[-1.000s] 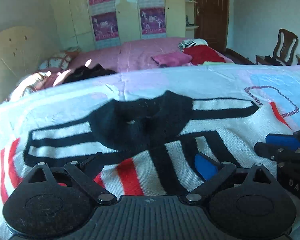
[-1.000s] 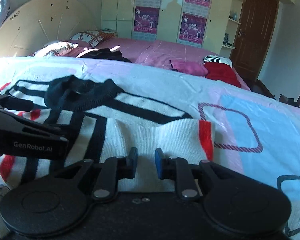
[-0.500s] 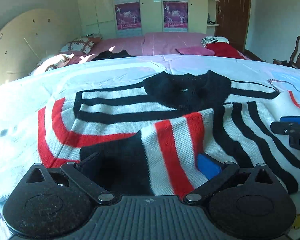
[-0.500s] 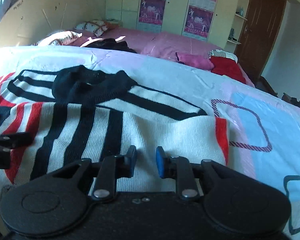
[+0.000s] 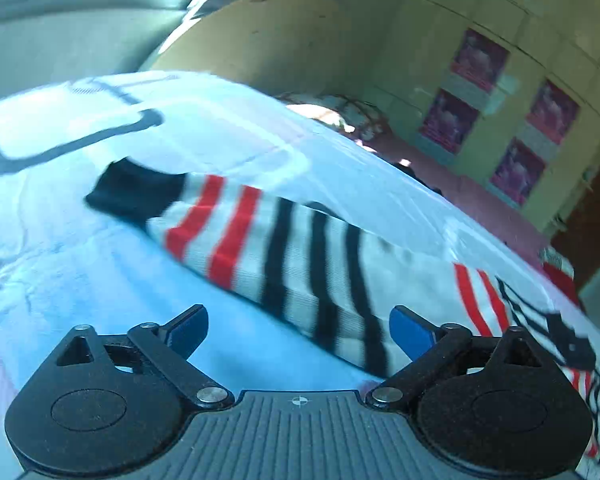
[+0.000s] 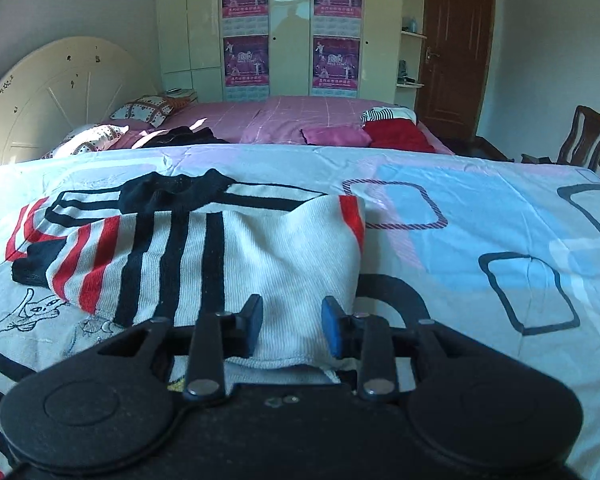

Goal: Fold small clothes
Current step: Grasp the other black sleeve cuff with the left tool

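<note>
L gripper: jaws wide apart, holding nothing. Half a sec ago it sat low over the sleeve w/ the cuff between its fingers; now my L view is tilted hard and blurred, looking along the sleeve from the side. Reads as release + pull-away. Sleeve lies folded across the sweater body, black cuff at the L edge, slightly overhanging.

R gripper: jaws opened wider than 0.5 s ago, white hem bunched between the pads, cloth humped up in front. Can't tell if pads touch knit; no clamp.

Sweater flat on the printed bedsheet, collar far side, both sleeves in. My read: sleeve folds done, next is the bottom-to-collar fold. Risk: hem hump slips, L sleeve drags loose.
</note>
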Motion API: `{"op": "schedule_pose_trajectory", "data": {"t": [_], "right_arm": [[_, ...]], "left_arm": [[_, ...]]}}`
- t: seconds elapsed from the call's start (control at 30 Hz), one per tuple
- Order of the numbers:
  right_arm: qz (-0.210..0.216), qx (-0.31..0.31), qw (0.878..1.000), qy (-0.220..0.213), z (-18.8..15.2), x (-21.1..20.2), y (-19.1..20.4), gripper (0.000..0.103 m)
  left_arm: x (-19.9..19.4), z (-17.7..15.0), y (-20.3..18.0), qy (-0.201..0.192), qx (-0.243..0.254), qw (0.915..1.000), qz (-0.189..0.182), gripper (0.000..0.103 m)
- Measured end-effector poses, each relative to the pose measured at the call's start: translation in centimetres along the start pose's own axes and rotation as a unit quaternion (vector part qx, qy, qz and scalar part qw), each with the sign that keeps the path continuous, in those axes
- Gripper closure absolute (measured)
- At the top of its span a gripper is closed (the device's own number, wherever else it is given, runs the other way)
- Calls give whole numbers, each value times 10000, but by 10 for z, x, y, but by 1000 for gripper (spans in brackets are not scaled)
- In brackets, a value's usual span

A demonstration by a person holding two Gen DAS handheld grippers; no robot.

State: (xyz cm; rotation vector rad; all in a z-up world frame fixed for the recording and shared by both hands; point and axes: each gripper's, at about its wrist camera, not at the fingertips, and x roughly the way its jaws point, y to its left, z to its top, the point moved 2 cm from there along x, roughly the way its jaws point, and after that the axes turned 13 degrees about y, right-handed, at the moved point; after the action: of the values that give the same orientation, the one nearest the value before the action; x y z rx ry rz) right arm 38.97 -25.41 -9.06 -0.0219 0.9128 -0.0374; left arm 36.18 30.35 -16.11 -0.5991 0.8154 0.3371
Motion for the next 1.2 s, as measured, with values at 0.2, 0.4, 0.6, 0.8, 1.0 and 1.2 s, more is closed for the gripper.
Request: {"op": "schedule_pose_trajectory", "data": {"t": [0.2, 0.4, 0.6, 0.8, 1.0, 1.2], "right_arm": [[-130, 27, 9999, 12, 1, -5, 31, 70], [-243, 56, 9997, 7, 1, -11, 63, 70], [-378, 270, 9989, 10, 0, -20, 71, 70], [-470, 467, 9978, -23, 2, -28, 65, 69], [-467, 773, 9957, -191, 1, -39, 44, 69], [-460, 778, 9956, -248, 0, -24, 15, 69]], "left_arm": [[29, 30, 90, 10, -1405, 9867, -819, 25], [61, 54, 108, 44, -1767, 9747, -1369, 25], [101, 70, 132, 148, -2173, 9547, -2025, 77], [113, 70, 125, 123, -1810, 9664, -1819, 96], [76, 84, 56, -337, -1037, 9761, -1881, 98], [46, 60, -88, -482, 723, 9763, -1984, 98]]}}
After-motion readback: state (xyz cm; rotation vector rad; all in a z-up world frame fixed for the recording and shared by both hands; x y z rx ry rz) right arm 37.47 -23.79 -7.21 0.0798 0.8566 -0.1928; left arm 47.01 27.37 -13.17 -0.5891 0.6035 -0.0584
